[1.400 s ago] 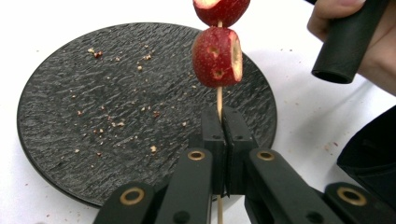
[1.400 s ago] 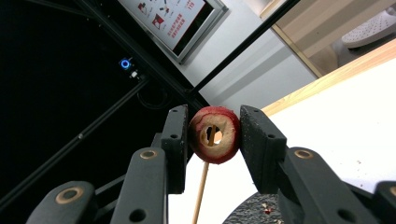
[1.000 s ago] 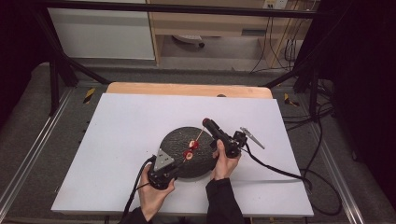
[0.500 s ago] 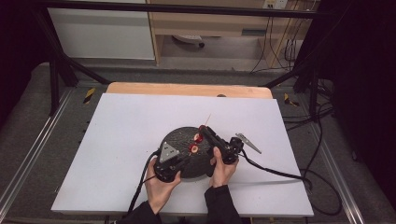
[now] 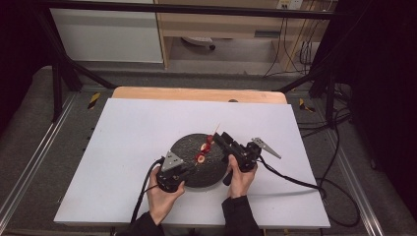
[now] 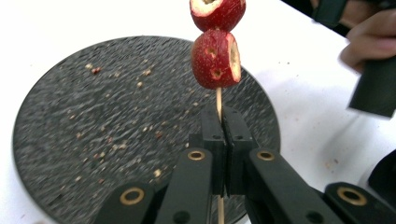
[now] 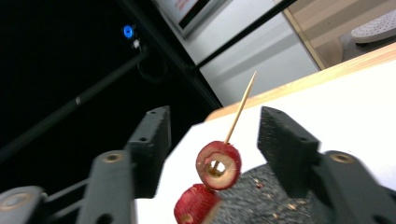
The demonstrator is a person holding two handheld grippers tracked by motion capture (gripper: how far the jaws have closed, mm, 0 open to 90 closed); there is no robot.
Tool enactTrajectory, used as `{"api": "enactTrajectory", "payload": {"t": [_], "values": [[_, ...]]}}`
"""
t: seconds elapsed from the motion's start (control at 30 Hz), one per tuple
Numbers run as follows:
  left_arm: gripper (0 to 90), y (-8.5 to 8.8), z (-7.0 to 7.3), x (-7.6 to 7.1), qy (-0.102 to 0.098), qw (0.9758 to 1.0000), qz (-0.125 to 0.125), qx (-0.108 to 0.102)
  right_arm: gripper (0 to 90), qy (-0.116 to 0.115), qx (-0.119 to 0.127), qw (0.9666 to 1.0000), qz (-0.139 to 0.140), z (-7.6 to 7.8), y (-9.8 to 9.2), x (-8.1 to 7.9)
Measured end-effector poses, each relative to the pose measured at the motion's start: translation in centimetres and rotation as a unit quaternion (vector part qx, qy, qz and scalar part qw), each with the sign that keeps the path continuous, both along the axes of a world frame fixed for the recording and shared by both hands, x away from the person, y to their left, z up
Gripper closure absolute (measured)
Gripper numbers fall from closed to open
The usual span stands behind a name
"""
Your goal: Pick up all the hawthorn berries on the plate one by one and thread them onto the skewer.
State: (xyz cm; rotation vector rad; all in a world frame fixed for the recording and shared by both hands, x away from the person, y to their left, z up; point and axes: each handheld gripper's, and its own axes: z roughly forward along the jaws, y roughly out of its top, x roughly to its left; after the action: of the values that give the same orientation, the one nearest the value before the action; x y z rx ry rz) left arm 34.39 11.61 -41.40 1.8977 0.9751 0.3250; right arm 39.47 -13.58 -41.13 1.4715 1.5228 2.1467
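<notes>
Compared with half a second back in the high view: skewer (image 5: pixel 206 149) tipped a bit more upright over the plate (image 5: pixel 184 147), both hands roughly where they were. Right gripper (image 5: pixel 219 139) jaws just been opening, now standing apart either side of the upper fruit ring (image 7: pixel 218 164) with daylight on both sides, pads not touching it. A second ago that gripper sat further right and lower on the plate's edge.

Nearest first: left gripper (image 6: pixel 223 140) clamped tight on the bare lower end of the skewer (image 6: pixel 218 100), jaws pressed together with the stick running up between them. Just above the jaws, the lower red fruit piece (image 6: pixel 216 59), cut face showing pale, and right on top of it the second piece (image 6: pixel 217 13), both threaded and touching. Pointed tip of the stick (image 7: pixel 243 102) poking free well past the top ring, up toward the table's far edge.

Below all that, dark round plate (image 6: pixel 93 116) scattered with crumbs, sitting near the front-middle of the white table (image 5: pixel 123 128). Plenty of bare white surface to the left, right and behind the plate; wooden strip (image 5: pixel 196 94) along the far edge. Right gripper's cable (image 5: pixel 295 181) trailing off over the right side of the table.
</notes>
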Motion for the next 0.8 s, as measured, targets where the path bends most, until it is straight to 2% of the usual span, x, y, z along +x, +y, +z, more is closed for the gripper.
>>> {"api": "enactTrajectory", "payload": {"t": [0.07, 0.17, 0.3, 0.43, 0.53, 0.6, 0.7, 0.8], "values": [[88.6, 0.5, 0.0, 0.0, -0.002, 1.0000, 0.000, 0.006, 33.4, 0.000, -0.028, 0.9996, 0.011, 0.1, -0.3, 0.1], [88.6, 1.1, 0.1, -0.1, -0.001, 1.0000, -0.004, 0.001, 24.9, 0.002, -0.066, 0.9976, 0.022, 0.1, -0.9, 0.2], [88.6, 1.9, 0.4, -0.1, -0.001, 0.9999, -0.010, 0.002, 15.3, 0.015, -0.121, 0.9919, 0.036, -0.2, -1.9, 0.2], [88.6, 2.8, 0.8, 0.1, 0.001, 0.9998, -0.018, 0.005, 8.0, 0.029, -0.175, 0.9828, 0.050, -0.6, -3.1, 0.1], [88.6, 3.4, 1.1, 0.1, -0.001, 0.9998, -0.019, 0.011, 4.2, 0.044, -0.198, 0.9769, 0.066, -1.0, -3.9, 0.1], [88.6, 3.7, 1.3, 0.2, 0.001, 0.9997, -0.021, 0.011, 2.3, 0.048, -0.219, 0.9716, 0.075, -1.3, -4.4, 0.0], [88.6, 4.3, 1.6, 0.4, 0.003, 0.9995, -0.024, 0.018, 0.5, 0.054, -0.252, 0.9620, 0.090, -1.7, -5.0, -0.1], [88.6, 4.9, 1.8, 0.7, 0.006, 0.9994, -0.026, 0.023, 0.4, 0.052, -0.272, 0.9556, 0.101, -2.1, -5.7, -0.5]]}}
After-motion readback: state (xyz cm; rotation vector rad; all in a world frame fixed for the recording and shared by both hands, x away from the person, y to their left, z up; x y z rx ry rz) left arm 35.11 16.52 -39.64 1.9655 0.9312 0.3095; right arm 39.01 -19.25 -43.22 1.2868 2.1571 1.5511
